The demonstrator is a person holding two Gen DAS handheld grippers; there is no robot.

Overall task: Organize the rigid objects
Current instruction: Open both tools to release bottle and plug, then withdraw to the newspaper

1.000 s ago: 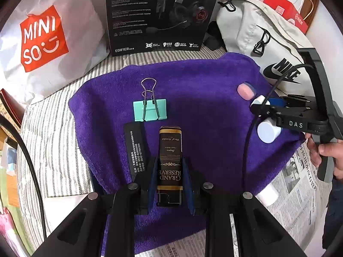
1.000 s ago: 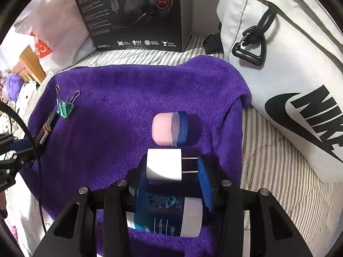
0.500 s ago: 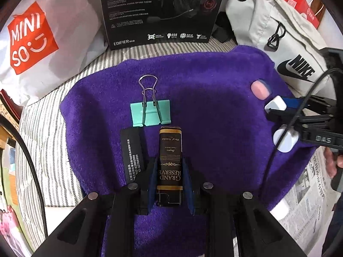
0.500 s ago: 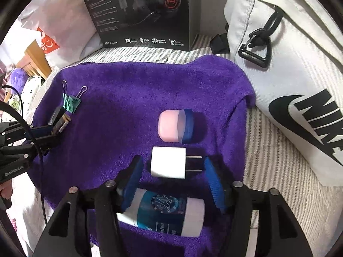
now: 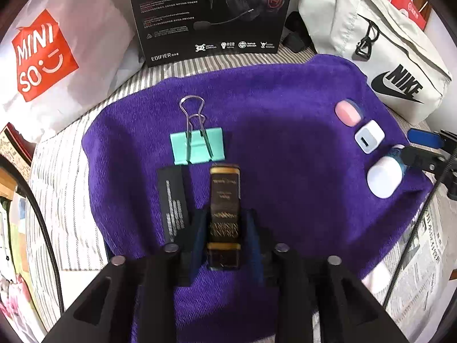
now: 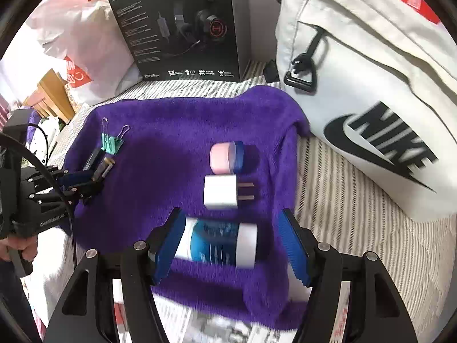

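Two grippers work the purple towel (image 5: 285,131): left gripper (image 5: 225,228), jaws just easing apart, narrowly brackets the dark gold-lettered box (image 5: 224,214), pads seemingly off it. Right gripper (image 6: 231,240), jaws widening, stands clear around the blue-and-white bottle (image 6: 217,241). Beyond lie the white charger (image 6: 221,192), pink case (image 6: 222,157), and teal binder clip (image 5: 197,148).

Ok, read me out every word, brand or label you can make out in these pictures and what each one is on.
"MINISO": white shopping bag.
"EDIFIER": black headset box; its small print is unreadable.
"NIKE": white bag.
Gold lettering on the dark box between the left gripper fingers: too blurred.
Black card, blue-and-white bottle, newspaper: too small.
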